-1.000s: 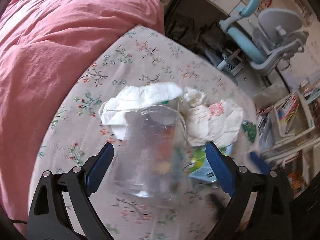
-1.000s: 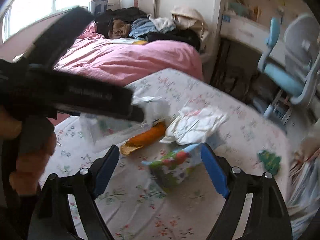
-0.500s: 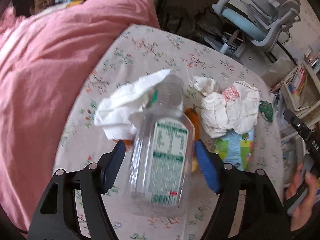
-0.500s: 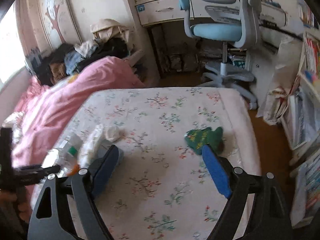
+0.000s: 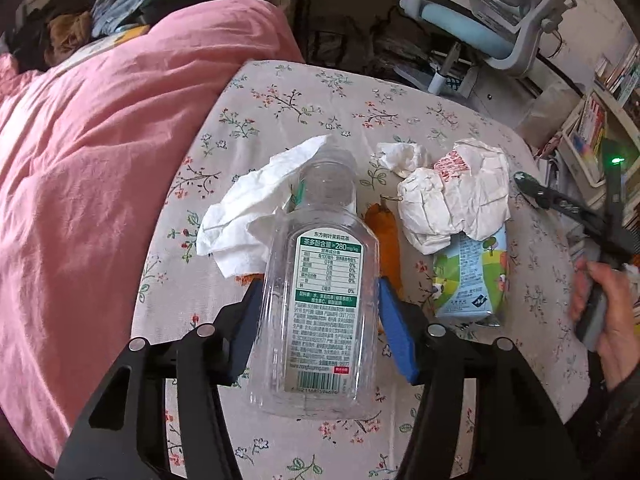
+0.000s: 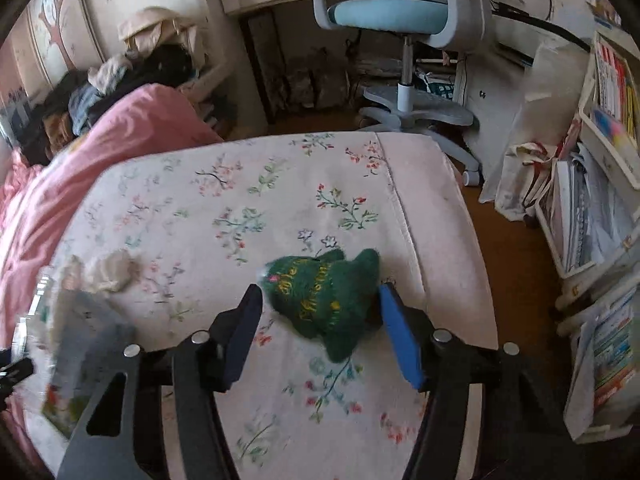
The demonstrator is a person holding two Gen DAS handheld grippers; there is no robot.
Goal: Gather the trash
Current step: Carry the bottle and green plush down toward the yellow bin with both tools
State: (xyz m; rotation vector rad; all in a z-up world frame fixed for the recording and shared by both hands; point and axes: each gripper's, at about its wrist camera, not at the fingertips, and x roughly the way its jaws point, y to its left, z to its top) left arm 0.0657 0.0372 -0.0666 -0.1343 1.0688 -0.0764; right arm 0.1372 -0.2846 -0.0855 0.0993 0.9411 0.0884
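Tongs (image 5: 318, 326) now tight around bottle (image 5: 320, 312)

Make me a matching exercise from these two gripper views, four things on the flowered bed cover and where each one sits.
Things:
1. clear bottle
2. green felt tree
3. crumpled wrapper
4. white tissue

Places:
A. partly on the colourful carton
B. between the right gripper's jaws
C. left of the bottle's neck
D. between the left gripper's jaws

Pairs: 1-D, 2-B, 3-A, 4-C
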